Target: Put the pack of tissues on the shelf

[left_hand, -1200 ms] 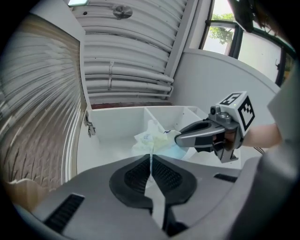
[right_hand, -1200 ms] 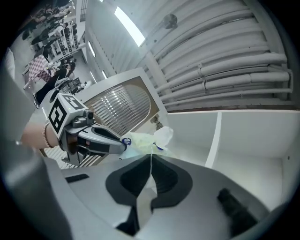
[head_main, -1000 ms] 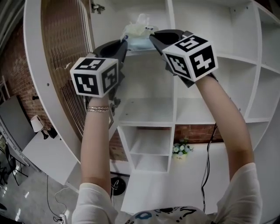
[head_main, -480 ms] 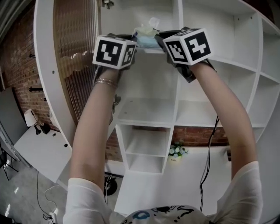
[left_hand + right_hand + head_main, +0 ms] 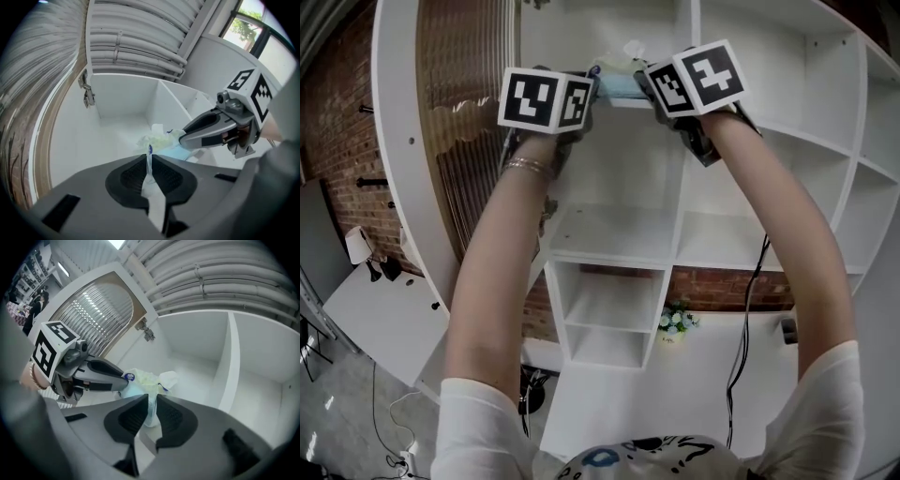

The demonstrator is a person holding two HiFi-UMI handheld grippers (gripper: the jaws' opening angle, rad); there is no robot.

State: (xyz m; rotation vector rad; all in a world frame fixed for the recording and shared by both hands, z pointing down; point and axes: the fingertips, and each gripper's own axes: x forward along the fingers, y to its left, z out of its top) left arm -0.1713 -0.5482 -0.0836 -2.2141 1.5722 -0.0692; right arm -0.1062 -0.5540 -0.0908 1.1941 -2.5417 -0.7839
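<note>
Pack of tissues (image 5: 617,84) is held between the two grippers at the front edge of the top compartment of the white shelf unit (image 5: 614,234), just left of that compartment's upright divider (image 5: 229,362); whether its underside touches the board I cannot tell. The left gripper (image 5: 589,86) is clenched on a thin flap of the wrapper; in the left gripper view the flap runs as a pale strip straight down between the closed pads (image 5: 131,176). The right gripper (image 5: 645,84) grasps the opposite end; in the right gripper view the crumpled plastic fills the narrow gap between its pads (image 5: 171,416), both of which touch it, though those jaws have just opened a little further. Both grippers point into the compartment from the front, roughly level, their marker cubes side by side; the person's arms are raised. A metal hinge (image 5: 86,91) sits on the compartment's left wall near the front; a ribbed brown panel (image 5: 455,141) stands along the shelf unit's left edge; a bracelet (image 5: 530,167) circles the left wrist.
</note>
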